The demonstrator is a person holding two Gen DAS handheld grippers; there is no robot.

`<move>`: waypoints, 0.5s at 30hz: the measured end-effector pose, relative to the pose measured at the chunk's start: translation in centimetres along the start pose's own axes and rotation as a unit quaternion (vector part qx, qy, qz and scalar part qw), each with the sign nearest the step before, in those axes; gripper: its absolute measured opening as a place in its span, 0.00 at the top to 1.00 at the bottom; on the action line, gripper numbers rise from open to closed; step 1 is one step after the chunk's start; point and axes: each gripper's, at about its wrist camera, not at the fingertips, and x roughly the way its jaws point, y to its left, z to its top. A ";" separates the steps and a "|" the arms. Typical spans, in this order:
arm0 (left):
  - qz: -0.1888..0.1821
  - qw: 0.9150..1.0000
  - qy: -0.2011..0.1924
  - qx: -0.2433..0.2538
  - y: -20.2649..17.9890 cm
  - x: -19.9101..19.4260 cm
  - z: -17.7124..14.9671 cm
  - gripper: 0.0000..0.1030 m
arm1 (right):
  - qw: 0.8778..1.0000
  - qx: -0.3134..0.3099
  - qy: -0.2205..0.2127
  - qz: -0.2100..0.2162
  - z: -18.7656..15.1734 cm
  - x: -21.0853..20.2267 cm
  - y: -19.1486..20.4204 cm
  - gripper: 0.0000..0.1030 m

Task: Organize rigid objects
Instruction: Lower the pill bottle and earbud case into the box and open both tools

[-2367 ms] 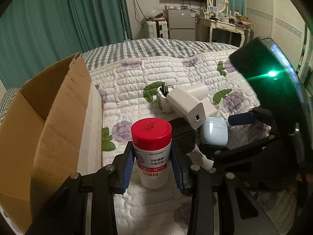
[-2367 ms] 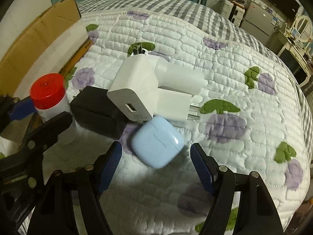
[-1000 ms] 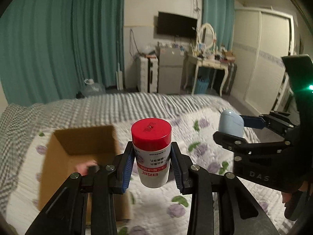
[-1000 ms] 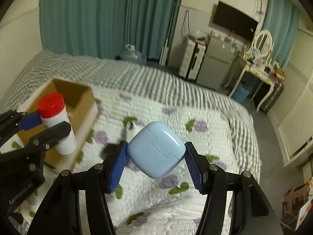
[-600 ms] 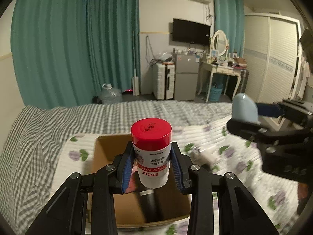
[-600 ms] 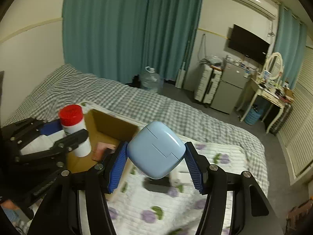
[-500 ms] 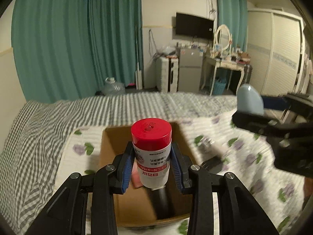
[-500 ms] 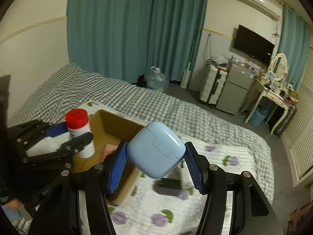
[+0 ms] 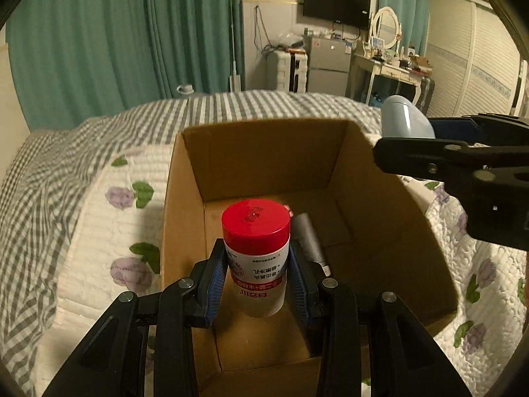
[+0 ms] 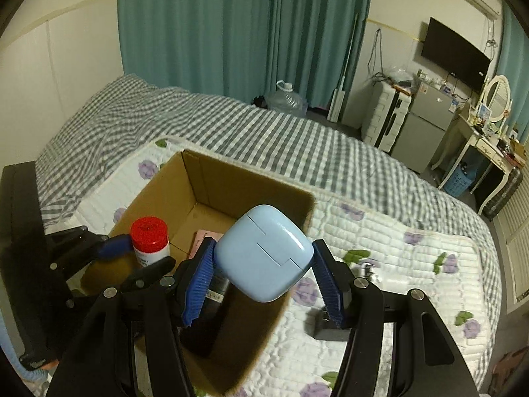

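The left gripper (image 9: 255, 279) clamps a white bottle (image 9: 255, 258) with a red cap between its blue pads, holding it upright above the open cardboard box (image 9: 185, 198). In the right wrist view the same bottle (image 10: 150, 241) hangs over the box's left side. The right gripper (image 10: 264, 281) grips a pale blue earbud case (image 10: 264, 253), tilted on one corner, over the near right part of the box (image 10: 165, 185). Inside the box lie a dark cylinder (image 9: 305, 235) and a pink flat item (image 10: 200, 241), partly hidden. The box sits on a white quilt (image 9: 109, 211) printed with purple flowers. On the quilt to the right of the box rests a black charger (image 10: 325, 326). Farther off, a grey checked blanket (image 10: 231, 132) covers the bed, with teal curtains (image 10: 231, 26) behind it.
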 end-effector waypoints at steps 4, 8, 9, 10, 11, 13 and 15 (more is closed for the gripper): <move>-0.001 1.000 0.001 0.007 -0.2 0.2 -0.2 0.56 | 1.000 0.003 0.010 0.005 0.1 2.1 0.7 0.43; -0.015 1.000 -0.020 0.004 -0.3 -0.9 -0.2 0.43 | 1.000 -0.003 0.016 0.004 0.3 2.7 1.1 0.43; -0.015 1.000 -0.022 0.003 -0.3 -1.1 -0.2 0.43 | 1.000 -0.005 0.016 0.003 0.3 2.7 1.1 0.43; -0.011 1.000 -0.022 0.001 -0.2 -1.2 -0.1 0.43 | 1.000 -0.005 0.015 0.001 0.4 2.6 1.1 0.43; -0.002 1.000 -0.023 -0.003 -0.1 -1.5 0.0 0.43 | 1.000 -0.005 0.015 -0.001 0.4 2.6 1.1 0.43; 0.004 0.999 -0.031 -0.009 0.2 -2.0 -0.1 0.43 | 1.000 -0.003 0.016 -0.004 0.5 2.8 1.1 0.43; 0.008 0.999 -0.035 -0.015 0.6 -2.2 0.1 0.43 | 1.000 -0.003 0.022 -0.005 0.4 3.3 1.2 0.43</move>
